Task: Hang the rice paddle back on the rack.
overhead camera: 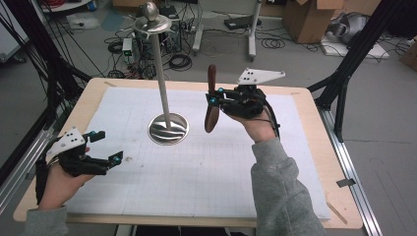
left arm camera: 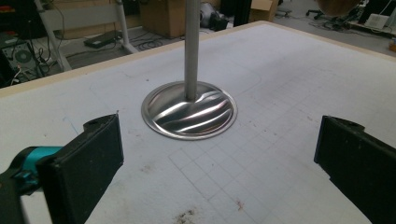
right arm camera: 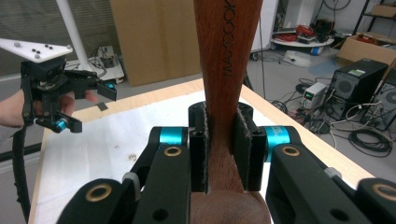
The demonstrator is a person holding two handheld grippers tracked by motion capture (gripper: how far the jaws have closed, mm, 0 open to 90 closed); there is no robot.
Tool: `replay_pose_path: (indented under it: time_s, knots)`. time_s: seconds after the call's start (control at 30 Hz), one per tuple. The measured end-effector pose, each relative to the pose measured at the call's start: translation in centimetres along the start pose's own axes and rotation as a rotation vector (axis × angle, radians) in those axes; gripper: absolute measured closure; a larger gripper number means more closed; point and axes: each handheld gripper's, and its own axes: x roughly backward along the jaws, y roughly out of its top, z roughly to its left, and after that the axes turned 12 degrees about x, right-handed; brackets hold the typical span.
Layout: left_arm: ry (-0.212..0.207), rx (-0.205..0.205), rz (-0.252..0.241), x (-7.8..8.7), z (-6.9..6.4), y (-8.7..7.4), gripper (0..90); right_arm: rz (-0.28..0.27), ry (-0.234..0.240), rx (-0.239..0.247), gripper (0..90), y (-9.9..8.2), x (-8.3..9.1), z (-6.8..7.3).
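Note:
A dark brown wooden spoon [overhead camera: 212, 101] hangs upright above the table, its bowl end down. My right gripper [overhead camera: 214, 96] is shut on its handle; in the right gripper view the pads [right arm camera: 199, 151] press both sides of the handle [right arm camera: 224, 70]. A shiny metal stand [overhead camera: 168, 129] with a round base and a tall thin pole [overhead camera: 161, 73] sits mid-table, left of the spoon. In the left gripper view the base [left arm camera: 189, 110] lies ahead between the jaws. My left gripper [overhead camera: 109, 145] rests low at the table's left edge, open with nothing between its fingers [left arm camera: 84, 163].
A white gridded mat [overhead camera: 206, 172] covers the wooden table [overhead camera: 314, 113]. The pole carries a dish-like metal top [overhead camera: 150, 22]. Cables, boxes and black frame legs [overhead camera: 344, 73] stand on the floor beyond the table.

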Motion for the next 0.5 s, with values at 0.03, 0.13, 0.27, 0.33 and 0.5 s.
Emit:
replay_pose_path:
  time_s: [0.03,0.13,0.27,0.33,0.5]
  knots:
    - [0.001,-0.001,-0.002,0.0,0.0,0.0,1.8,0.000,0.001,-0.003,77.5,0.1,-0.2,-0.1]
    - [0.000,-0.002,-0.003,0.1,0.0,0.0,1.8,0.002,0.000,0.005,77.5,0.4,-0.4,-0.3]
    - [0.001,0.001,-0.004,0.3,0.0,0.0,1.8,-0.001,0.005,0.004,77.5,0.8,-0.8,-0.7]
    - [0.001,0.002,-0.003,0.3,0.0,0.0,1.8,-0.001,0.011,0.002,77.5,1.0,-1.0,-0.9]
    - [0.006,0.004,-0.001,0.5,0.0,-0.2,1.8,-0.002,0.030,0.004,77.5,1.1,-1.5,-1.4]
